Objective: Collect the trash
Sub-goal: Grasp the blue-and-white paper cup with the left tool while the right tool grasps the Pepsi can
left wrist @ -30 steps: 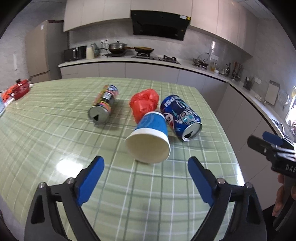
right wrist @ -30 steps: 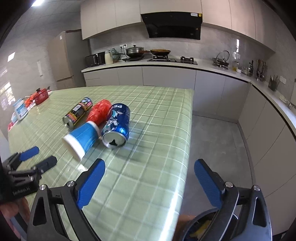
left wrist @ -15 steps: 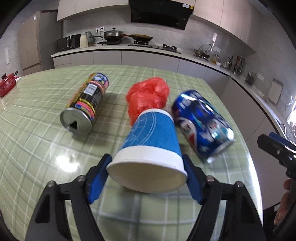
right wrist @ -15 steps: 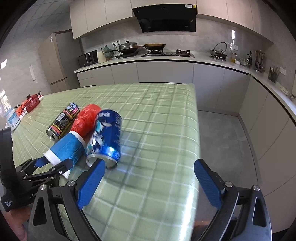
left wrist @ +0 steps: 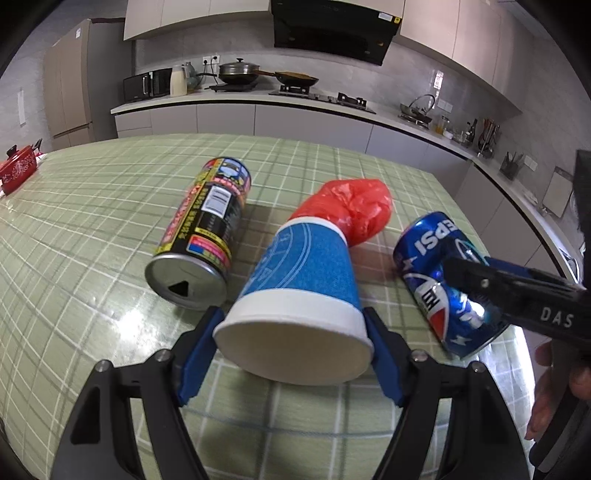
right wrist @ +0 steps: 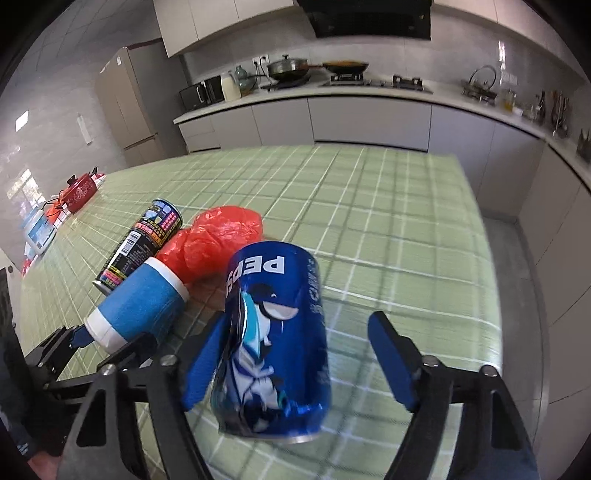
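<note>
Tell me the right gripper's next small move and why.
Probably close the right gripper on the Pepsi can: the can lies between its open jaws, one pad near its side, the other apart. The left gripper already brackets the blue paper cup.

Green checked table (left wrist: 92, 229) up front, a red pot (left wrist: 16, 171) sitting at its far left edge. Behind, a long white counter (left wrist: 229, 99) carries a microwave (left wrist: 142, 85), a pale jug (left wrist: 178, 81), a lidded pan (left wrist: 238, 71) and a wok (left wrist: 297, 78) on the hob. Black hood (left wrist: 332, 31) overhead, tall fridge (left wrist: 70, 99) off left, kettle (right wrist: 484, 83) far right.
</note>
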The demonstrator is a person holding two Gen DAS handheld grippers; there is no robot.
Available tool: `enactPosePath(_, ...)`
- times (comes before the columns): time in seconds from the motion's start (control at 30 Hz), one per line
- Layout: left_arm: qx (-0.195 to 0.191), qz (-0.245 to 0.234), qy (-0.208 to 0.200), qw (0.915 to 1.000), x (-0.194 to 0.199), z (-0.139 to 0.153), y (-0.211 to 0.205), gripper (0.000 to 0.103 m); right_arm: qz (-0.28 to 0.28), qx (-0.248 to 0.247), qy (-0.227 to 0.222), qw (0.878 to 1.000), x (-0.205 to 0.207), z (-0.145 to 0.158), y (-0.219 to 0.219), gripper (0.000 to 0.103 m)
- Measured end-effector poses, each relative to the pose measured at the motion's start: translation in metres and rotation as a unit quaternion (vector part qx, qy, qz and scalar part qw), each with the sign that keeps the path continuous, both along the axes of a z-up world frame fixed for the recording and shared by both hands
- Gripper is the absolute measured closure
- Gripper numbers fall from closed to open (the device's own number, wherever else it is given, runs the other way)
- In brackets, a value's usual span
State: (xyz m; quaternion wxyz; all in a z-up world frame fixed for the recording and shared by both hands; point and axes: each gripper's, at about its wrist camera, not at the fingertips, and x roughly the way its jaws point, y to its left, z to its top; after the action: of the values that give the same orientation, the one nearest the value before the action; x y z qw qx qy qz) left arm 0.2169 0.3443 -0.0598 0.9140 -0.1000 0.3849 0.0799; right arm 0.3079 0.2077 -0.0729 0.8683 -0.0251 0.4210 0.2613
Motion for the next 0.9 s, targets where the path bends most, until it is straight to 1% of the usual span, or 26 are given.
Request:
enactPosePath(0.2, -0.006, -0.002, 0.003, 1.0000, 0.013, 0.001, 0.003, 0.027, 0.006, 0.001, 0.029, 1.000, 0.010, -0.015, 0.008, 0.026)
enactPosePath(0.23, -0.006, -0.006, 0.004, 1.0000, 0.015, 0.001, 0.002, 0.027, 0.006, 0.003, 0.032, 0.999, 0.010, -0.016, 0.008, 0.030)
enactPosePath(0.27, -0.005, -0.008, 0.006, 0.9999, 0.017, 0.001, 0.001, 0.027, 0.007, 0.009, 0.038, 0.999, 0.011, -0.017, 0.007, 0.041)
enactPosePath(0.37, -0.006, -0.012, 0.006, 0.9999, 0.021, 0.000, 0.002, 0.029, 0.005, 0.017, 0.044, 0.999, 0.011, -0.017, 0.004, 0.042)
enactPosePath(0.4, -0.007, -0.013, 0.001, 0.9999, 0.019, 0.001, 0.001, 0.034, 0.006, 0.021, 0.045, 0.999, 0.009, -0.016, 0.003, 0.043)
enactPosePath(0.43, -0.012, -0.018, -0.001, 0.9998, 0.018, 0.003, 0.001, 0.037, 0.006, 0.021, 0.043, 0.999, 0.007, -0.015, 0.003, 0.043)
enactPosePath(0.57, -0.011, -0.027, -0.007, 0.9996, 0.007, 0.007, -0.004, 0.037, 0.005, 0.024, 0.035, 0.999, -0.005, -0.010, -0.006, 0.043)
enactPosePath(0.73, -0.013, -0.022, -0.012, 0.9996, -0.007, 0.007, -0.010, 0.038, 0.004, 0.018, 0.031, 0.999, -0.017, -0.011, -0.019, 0.044)
enactPosePath(0.9, -0.009, -0.022, -0.015, 0.9996, -0.012, 0.012, -0.016, 0.038, -0.002, 0.023, 0.028, 0.999, -0.025, -0.008, -0.036, 0.044)
